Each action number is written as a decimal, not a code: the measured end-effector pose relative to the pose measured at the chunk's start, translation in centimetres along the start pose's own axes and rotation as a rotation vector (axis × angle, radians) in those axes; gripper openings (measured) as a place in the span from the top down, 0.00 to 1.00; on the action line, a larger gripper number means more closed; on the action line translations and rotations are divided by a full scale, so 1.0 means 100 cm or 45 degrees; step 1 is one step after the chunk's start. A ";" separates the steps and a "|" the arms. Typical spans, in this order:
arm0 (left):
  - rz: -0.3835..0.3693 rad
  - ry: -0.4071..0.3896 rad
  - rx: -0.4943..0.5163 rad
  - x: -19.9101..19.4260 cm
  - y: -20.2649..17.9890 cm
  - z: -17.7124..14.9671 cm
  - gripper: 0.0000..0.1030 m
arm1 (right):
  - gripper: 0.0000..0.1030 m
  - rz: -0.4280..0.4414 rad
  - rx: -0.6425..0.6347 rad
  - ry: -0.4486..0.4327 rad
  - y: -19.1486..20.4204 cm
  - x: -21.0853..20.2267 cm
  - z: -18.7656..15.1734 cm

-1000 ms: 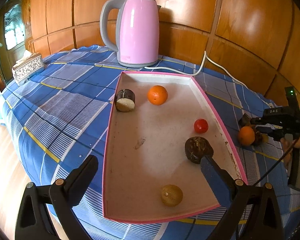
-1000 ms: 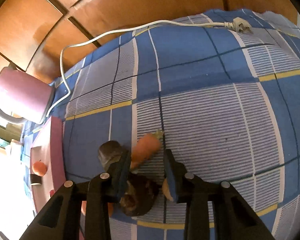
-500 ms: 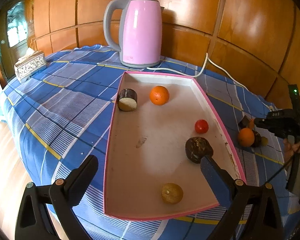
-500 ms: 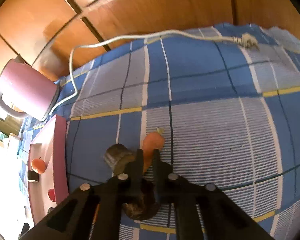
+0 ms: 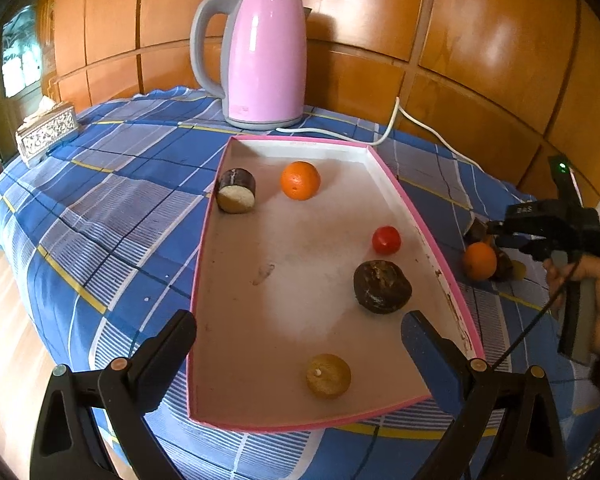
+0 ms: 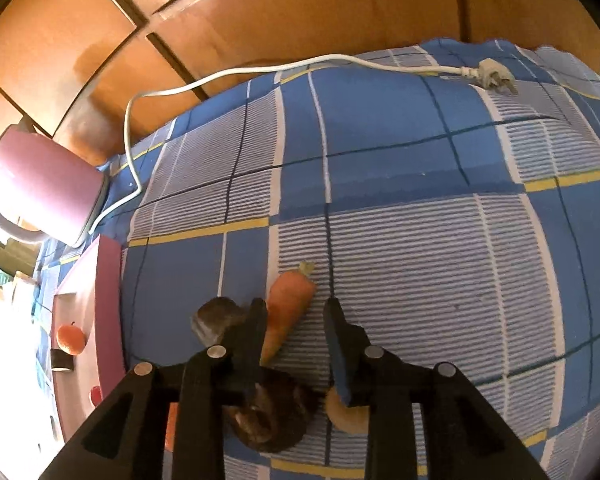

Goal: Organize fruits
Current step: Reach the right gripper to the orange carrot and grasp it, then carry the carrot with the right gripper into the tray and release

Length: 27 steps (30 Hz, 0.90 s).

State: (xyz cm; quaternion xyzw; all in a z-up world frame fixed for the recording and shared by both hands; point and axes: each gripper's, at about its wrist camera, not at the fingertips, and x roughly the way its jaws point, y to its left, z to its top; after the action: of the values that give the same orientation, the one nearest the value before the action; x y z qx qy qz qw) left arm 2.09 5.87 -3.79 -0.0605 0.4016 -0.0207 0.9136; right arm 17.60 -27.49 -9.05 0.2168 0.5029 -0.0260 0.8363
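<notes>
- Half a second ago my right gripper (image 6: 296, 334) was pinched shut beside the carrot (image 6: 286, 312); now its jaws are opening again, the carrot's narrow end lies between them, and the pads are not pressing on it.
- My left gripper (image 5: 300, 336) has not moved; it is released, jaws wide and holding nothing, above the near end of the tray (image 5: 384, 168).
- Around my right jaws I count one carrot, one dark chunk (image 6: 216, 318) just left of it, one dark brown fruit (image 6: 274, 416) under the jaws, and one pale yellow piece (image 6: 346, 418) behind the right finger.
- One orange (image 5: 479, 261) sits in that same cluster on the checked cloth (image 6: 420, 240), outside the tray.
- Inside the tray lie five pieces: one orange fruit (image 5: 300, 181), one small red fruit (image 5: 386, 240), one dark lump (image 5: 382, 286), one yellowish fruit (image 5: 328, 376), and one dark-skinned slice (image 5: 236, 196).
- One pink kettle (image 5: 266, 60) stands beyond the tray, its white cord (image 6: 260, 70) trailing across the cloth.
</notes>
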 end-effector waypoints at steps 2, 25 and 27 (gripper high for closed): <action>0.000 -0.003 0.006 0.000 0.000 0.000 0.00 | 0.71 -0.035 -0.046 -0.012 0.007 0.003 0.001; 0.114 -0.040 -0.219 -0.013 0.031 0.002 0.00 | 0.84 -0.036 -0.223 -0.357 0.040 -0.081 -0.017; 0.103 -0.031 -0.224 -0.013 0.032 0.001 0.00 | 0.84 0.003 -0.310 -0.362 0.060 -0.089 -0.024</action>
State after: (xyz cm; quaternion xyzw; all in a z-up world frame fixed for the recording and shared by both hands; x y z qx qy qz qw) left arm 1.26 9.13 -3.22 -0.1246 0.3928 0.0521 0.9097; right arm 12.77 -22.67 -0.46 0.1087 0.3786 0.0055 0.9191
